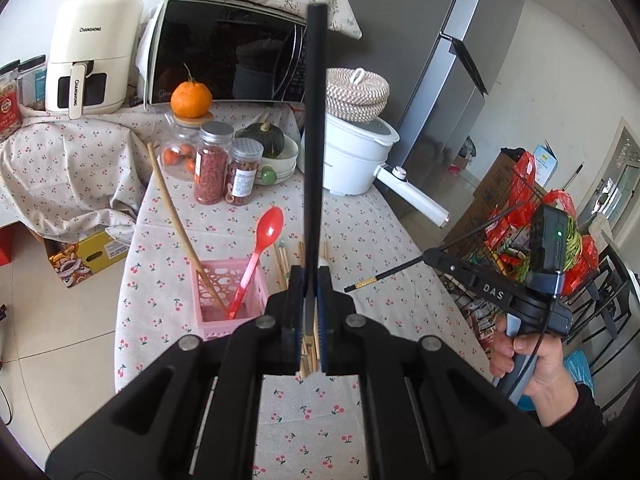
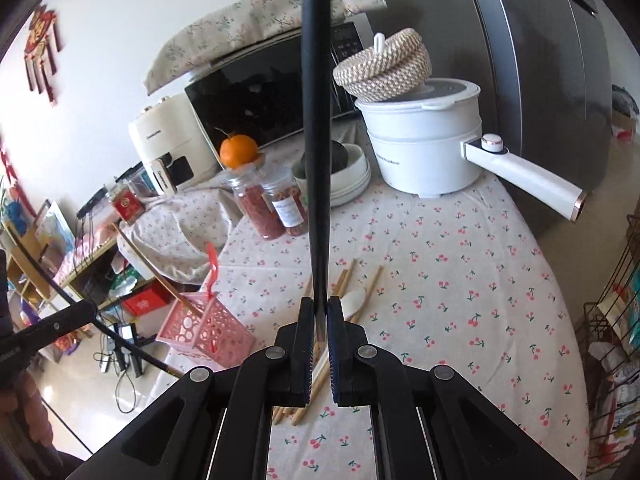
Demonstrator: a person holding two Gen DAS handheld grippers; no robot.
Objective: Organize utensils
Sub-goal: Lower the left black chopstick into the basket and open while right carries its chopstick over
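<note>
Indoors, cherry-print tablecloth [image 1: 400, 240], microwave [image 1: 224, 48], grey fridge [image 1: 460, 60], tiled floor [image 1: 52, 300].

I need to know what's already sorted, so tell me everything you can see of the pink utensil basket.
The pink utensil basket is a small, square, upright holder of what looks like plastic, its walls pierced with round holes. It stands near the left edge of the table on the cherry-print cloth. A red spoon and a long wooden stick stand in it, leaning out over the rim. Loose wooden chopsticks lie on the cloth to its right; neither gripper touches it.
</note>
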